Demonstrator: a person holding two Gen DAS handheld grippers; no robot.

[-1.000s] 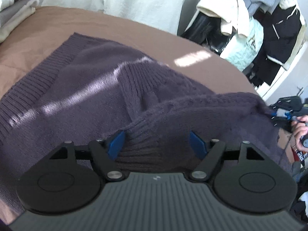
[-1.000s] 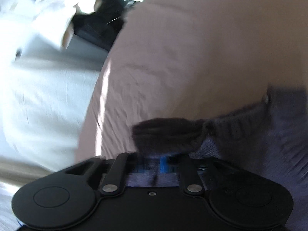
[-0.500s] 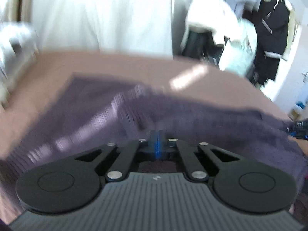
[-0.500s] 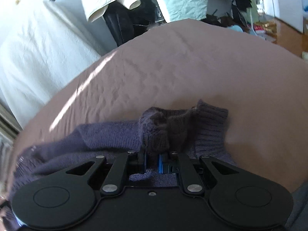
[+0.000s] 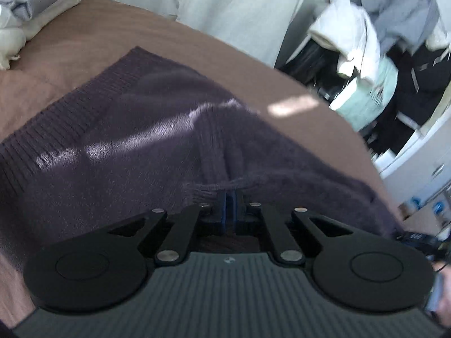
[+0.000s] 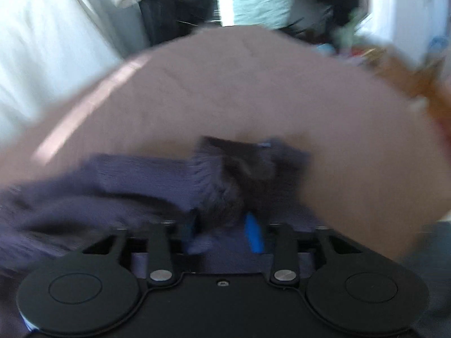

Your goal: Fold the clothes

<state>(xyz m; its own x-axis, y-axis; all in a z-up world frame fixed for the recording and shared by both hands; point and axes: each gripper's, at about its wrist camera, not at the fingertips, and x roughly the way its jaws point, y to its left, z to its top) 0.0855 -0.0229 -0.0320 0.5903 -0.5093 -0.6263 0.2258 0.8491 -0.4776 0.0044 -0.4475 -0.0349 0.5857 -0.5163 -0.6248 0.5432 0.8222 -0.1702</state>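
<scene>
A dark purple knitted sweater (image 5: 118,152) lies spread on a bed with a brown cover (image 5: 84,42). Its ribbed bottom edge points to the far left corner of the bed. A strip of sunlight falls across the wool, and a small bright patch lies on the cover past it.

The left gripper (image 5: 229,205) is low over the near side of the sweater. Its two blue-tipped fingers are pressed tight together, and a ribbed edge of the sweater is pinched between them. The wool bunches up in little folds right at the tips.

In the right wrist view the picture is blurry. The right gripper (image 6: 222,231) has its fingers a little apart, with a thick lump of the sweater (image 6: 231,180) sitting between them. One blue finger pad (image 6: 255,236) shows beside the lump. The wool seems caught there, but the blur makes it hard to tell how tight the hold is. From that lump, more of the sweater runs off to the left, lying on the brown cover (image 6: 253,90).

A stack of folded pale clothes (image 5: 33,2) sits at the far left corner of the bed. A white curtain (image 5: 225,8) hangs behind the bed. To the right, a messy pile of hanging clothes (image 5: 389,48) in white, grey, black and light green fills the corner.
</scene>
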